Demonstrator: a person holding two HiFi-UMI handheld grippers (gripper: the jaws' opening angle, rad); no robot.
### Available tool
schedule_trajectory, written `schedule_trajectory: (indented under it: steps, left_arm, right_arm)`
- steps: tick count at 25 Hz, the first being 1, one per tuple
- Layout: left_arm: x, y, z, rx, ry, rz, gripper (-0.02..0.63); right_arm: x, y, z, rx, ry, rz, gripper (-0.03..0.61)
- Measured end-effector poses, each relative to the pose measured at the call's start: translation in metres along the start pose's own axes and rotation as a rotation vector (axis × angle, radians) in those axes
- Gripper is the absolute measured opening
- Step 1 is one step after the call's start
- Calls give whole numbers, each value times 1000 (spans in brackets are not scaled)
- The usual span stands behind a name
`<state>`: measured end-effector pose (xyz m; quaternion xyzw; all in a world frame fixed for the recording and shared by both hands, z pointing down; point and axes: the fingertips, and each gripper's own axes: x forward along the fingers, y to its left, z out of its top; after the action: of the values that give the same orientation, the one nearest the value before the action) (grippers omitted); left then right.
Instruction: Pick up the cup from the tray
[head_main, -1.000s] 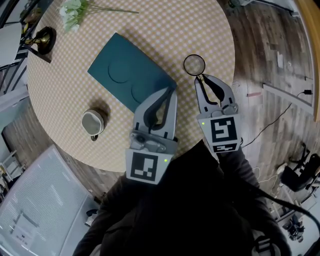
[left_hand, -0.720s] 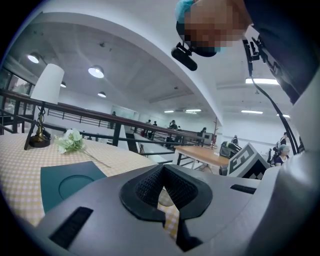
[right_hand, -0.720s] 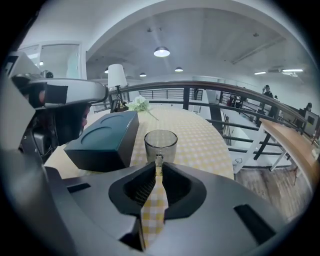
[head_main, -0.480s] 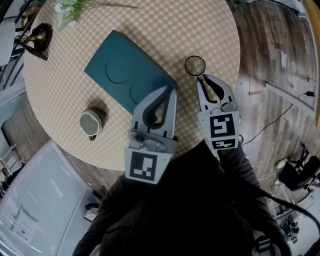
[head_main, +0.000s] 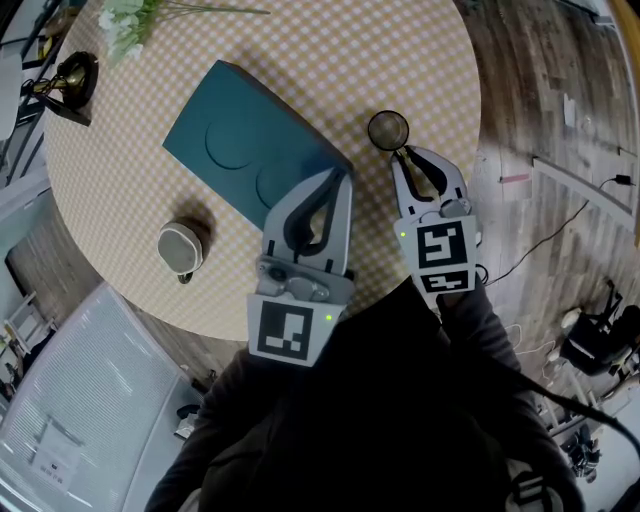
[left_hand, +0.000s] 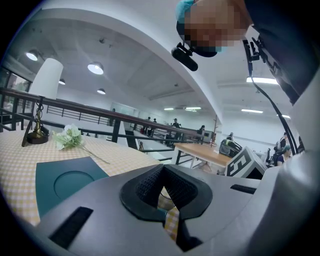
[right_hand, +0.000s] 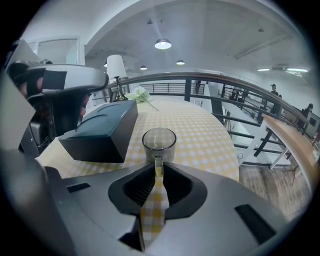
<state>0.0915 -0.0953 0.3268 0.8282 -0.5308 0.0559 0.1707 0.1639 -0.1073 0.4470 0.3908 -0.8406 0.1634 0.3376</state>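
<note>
Pinching the thin handle of the glass cup (right_hand: 159, 140) between its fingertips, the right gripper (right_hand: 158, 165) has its jaws drawn down to a narrow slit, the pads pressed on either side of the handle. That cup is off the tray (head_main: 240, 150), upright over the yellow checked cloth just beside the tray's near right corner; from where I stand I cannot tell whether its base rests on the cloth or sits slightly off it. To the left, the left gripper (left_hand: 163, 170) has its jaws fully together with nothing between them, and it hangs over the near corner of the dark teal tray, whose two round recesses are bare. Further out on the round table (head_main: 330, 60), a small pale mug (head_main: 181, 247) stands well apart to the left, white flowers (head_main: 125, 25) lie at the far edge and a lamp (head_main: 70, 78) stands beside them, with plank floor (head_main: 540, 120) around
</note>
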Motion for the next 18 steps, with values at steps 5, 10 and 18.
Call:
schedule_trajectory:
  steps: [5,10,18]
  left_arm:
    - [-3,2,4,7,-4,-3,6]
    - [-9,-1,13,29,-17,1,6]
    - [-28,-8,32,36,-73,54,6]
  right_arm:
    - [-1,3,2,-1,-8,6,81]
    - [-18,5,3,43,-26,15,92]
    - [-66,-6,29,81,-156,-14,91]
